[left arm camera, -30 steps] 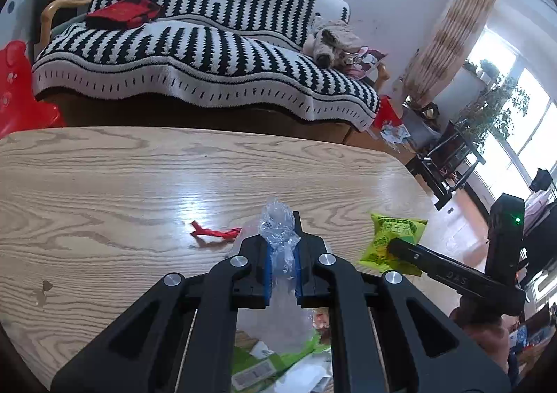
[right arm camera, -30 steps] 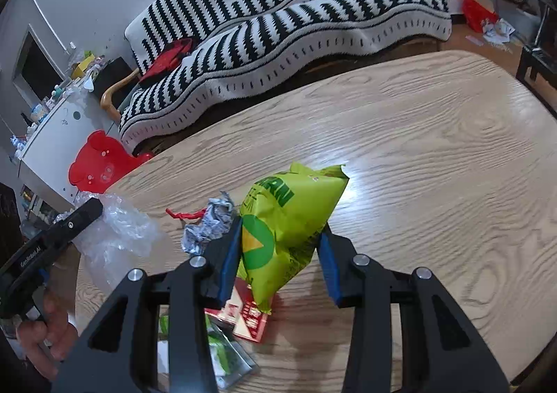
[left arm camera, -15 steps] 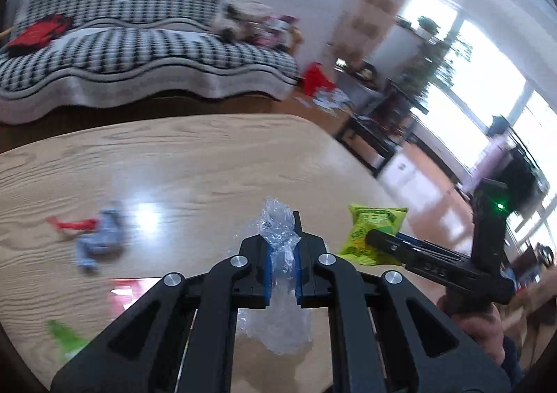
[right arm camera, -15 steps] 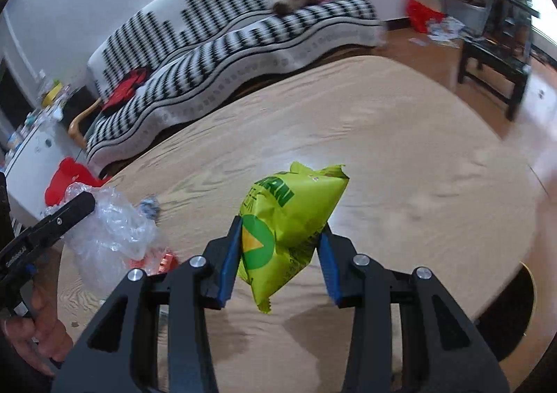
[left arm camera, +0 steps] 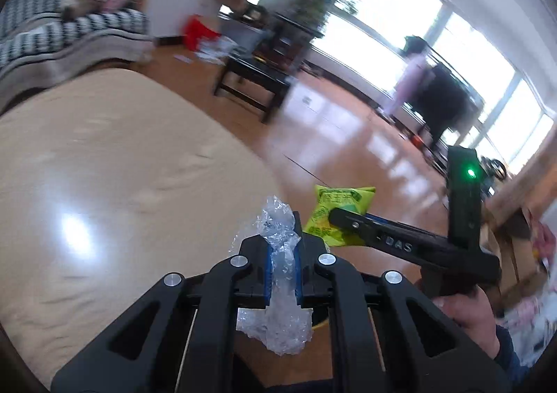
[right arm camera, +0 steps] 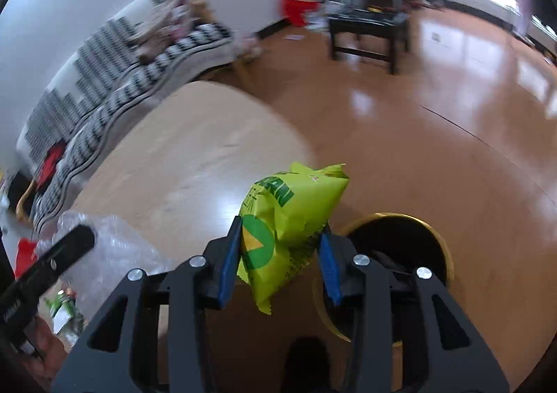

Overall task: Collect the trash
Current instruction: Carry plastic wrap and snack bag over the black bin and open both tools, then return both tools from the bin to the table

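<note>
Both grippers carry trash past the edge of the wooden surface [left arm camera: 104, 156]

The left gripper [left arm camera: 282, 253] has its jaws pinched nearly closed on crumpled clear plastic [left arm camera: 278, 288]; the right gripper [right arm camera: 278, 264] clamps a yellow-green snack bag [right arm camera: 282, 229], above the floor beside a round gold-rimmed bin [right arm camera: 400, 240] standing there

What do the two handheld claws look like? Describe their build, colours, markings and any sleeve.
Both claws are matte black plastic with cut-out triangular linkage arms, silver round pivot bolts and blue pads on the fingers. The left claw and right claw look alike. From the side, the right one shows white "DAS" lettering and an upright black block with a green light. A dark blue sleeve covers that wrist.
</note>
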`<state>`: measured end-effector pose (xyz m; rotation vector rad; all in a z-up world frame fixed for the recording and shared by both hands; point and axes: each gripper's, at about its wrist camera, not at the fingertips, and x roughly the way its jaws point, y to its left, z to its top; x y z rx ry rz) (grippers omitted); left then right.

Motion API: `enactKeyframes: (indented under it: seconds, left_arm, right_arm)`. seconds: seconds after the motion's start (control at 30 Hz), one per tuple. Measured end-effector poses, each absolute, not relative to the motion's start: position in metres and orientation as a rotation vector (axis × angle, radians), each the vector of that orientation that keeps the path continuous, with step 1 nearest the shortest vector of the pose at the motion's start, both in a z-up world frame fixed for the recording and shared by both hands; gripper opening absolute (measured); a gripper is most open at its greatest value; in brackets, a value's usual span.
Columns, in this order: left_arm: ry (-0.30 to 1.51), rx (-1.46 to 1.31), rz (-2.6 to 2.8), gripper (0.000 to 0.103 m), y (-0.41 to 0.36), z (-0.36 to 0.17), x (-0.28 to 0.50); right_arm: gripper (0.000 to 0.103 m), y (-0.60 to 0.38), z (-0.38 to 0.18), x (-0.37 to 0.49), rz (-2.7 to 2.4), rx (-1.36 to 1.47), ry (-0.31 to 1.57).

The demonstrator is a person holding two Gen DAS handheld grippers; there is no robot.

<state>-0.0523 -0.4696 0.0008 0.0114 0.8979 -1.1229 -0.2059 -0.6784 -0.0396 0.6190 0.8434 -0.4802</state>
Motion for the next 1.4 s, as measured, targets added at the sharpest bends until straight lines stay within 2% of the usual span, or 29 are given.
enactKeyframes:
  seconds: [0.33,0.53,0.93,0.97,1.0,1.07,1.33,1.4]
  left_arm:
    - [0.982,0.165,-1.276,0.008,-0.59,-0.083,-0.11]
    - [1.096,0.212,-1.234,0.008,-0.615,-0.137,-0.096]
    - [1.148,0.213,-1.225,0.01,-0.626,-0.162,-0.094]
    - [1.154,0.221,-1.221,0.019,-0.627,-0.161,-0.094]
    - [1.159,0.226,-1.217,0.041,-0.628,-0.162,-0.094]
    - [1.141,0.212,-1.198,0.07,-0.625,-0.158,-0.091]
    - [1.119,0.216,-1.173,0.076,-0.613,-0.146,-0.087]
    - [1.11,0.224,-1.17,0.079,-0.609,-0.141,-0.088]
  right_arm:
    - [0.041,-0.763,-0.097,-0.276,-0.635,0.775,0.916]
    - [0.041,-0.769,-0.117,-0.27,-0.649,0.789,0.972]
    - [0.043,-0.77,-0.132,-0.257,-0.653,0.807,1.018]
    - [0.044,-0.77,-0.132,-0.257,-0.656,0.808,1.015]
    - [0.05,-0.77,-0.132,-0.258,-0.657,0.809,1.011]
    - [0.063,-0.771,-0.13,-0.258,-0.664,0.809,1.001]
    - [0.066,-0.768,-0.115,-0.261,-0.67,0.799,0.951]
    - [0.072,-0.765,-0.108,-0.261,-0.668,0.792,0.935]
